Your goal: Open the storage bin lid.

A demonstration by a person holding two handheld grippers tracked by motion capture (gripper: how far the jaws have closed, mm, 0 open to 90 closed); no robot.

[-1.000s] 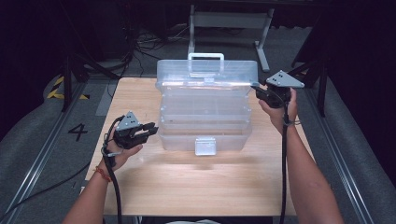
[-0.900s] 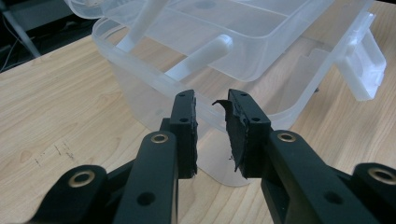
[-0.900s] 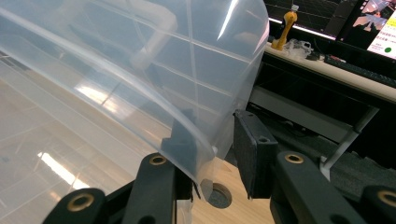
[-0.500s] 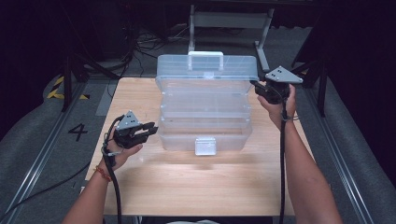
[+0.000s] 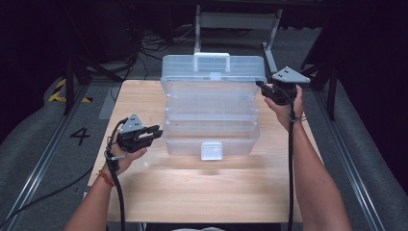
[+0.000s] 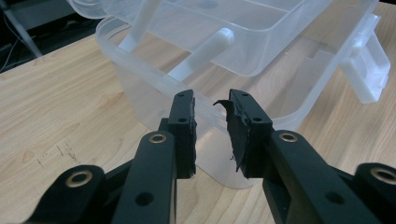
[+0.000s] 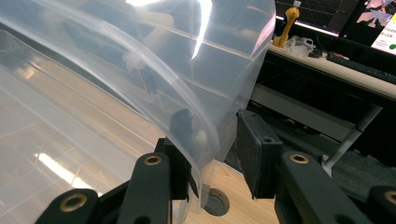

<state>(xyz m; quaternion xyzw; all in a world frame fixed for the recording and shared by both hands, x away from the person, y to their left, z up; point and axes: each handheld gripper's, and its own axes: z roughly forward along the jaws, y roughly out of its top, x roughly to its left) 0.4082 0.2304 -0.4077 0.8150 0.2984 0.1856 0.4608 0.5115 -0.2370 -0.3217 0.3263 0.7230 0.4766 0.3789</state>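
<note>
**While lid stands open, both grippers at clear box**

With its lid tipped back, the clear plastic tiered storage box (image 5: pixel 211 113) sits at the middle-rear of the light wooden table (image 5: pixel 202 192), trays stepped out toward the person, white carry handle (image 5: pixel 211 58) at the far top edge, white front latch (image 5: pixel 211 150) hanging on the near wall.

Left gripper (image 5: pixel 155 133), black w/ grey three-cornered plate, is held level just beside the box's near-left corner. In the left gripper view its jaws stand a narrow gap apart, nothing between the pads; the rounded rim of the bottom tub (image 6: pixel 154 79) lies right ahead of the tips, apart from them. One pad's rubber looks torn and curled at the top edge.

Right gripper (image 5: pixel 262 86) is up at the box's far-right side, by the raised lid. In the right gripper view the lid's thin clear edge (image 7: pixel 224 107) hangs between the jaws: one pad sits behind the plastic, the other stands clear of it w/ a visible gap, so no squeeze on it. Jaws have just been opening a little, lid edge betw. them.

A black cable (image 5: pixel 290 159) runs from the right gripper along the forearm.
</note>
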